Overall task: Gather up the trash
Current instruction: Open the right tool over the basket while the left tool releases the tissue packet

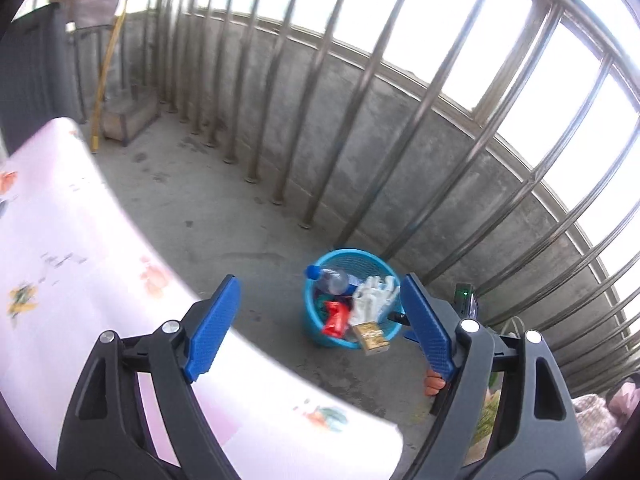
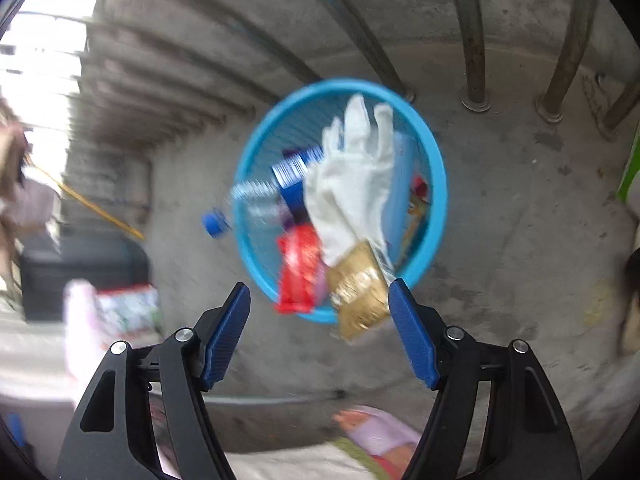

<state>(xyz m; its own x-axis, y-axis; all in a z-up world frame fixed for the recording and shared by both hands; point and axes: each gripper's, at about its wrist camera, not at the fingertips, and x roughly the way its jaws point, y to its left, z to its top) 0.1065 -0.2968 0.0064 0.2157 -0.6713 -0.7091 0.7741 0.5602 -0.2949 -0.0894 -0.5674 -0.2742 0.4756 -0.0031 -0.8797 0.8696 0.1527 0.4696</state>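
Round blue plastic mesh basket (image 2: 438,184): standing on the concrete floor (image 1: 248,236) by the railing bars, serving as the trash bin. Contents piling above the rim:

- white fabric glove (image 2: 352,172) at centre
- gold carton (image 2: 358,292) tipping over the 6 o'clock edge
- red wrapper (image 2: 300,268) at 7 o'clock
- clear blue-capped bottle (image 1: 330,278) leaning at 10 o'clock

Left gripper (image 1: 320,320) and right gripper (image 2: 320,328): both spreading wide, carrying nothing, apparently having nothing more to drop.

Pink floral-clothed counter (image 1: 80,264): lying at 9 o'clock.

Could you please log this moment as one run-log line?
left tongs: open, empty | right tongs: open, empty | blue basket: holds glove, bottle, red wrapper
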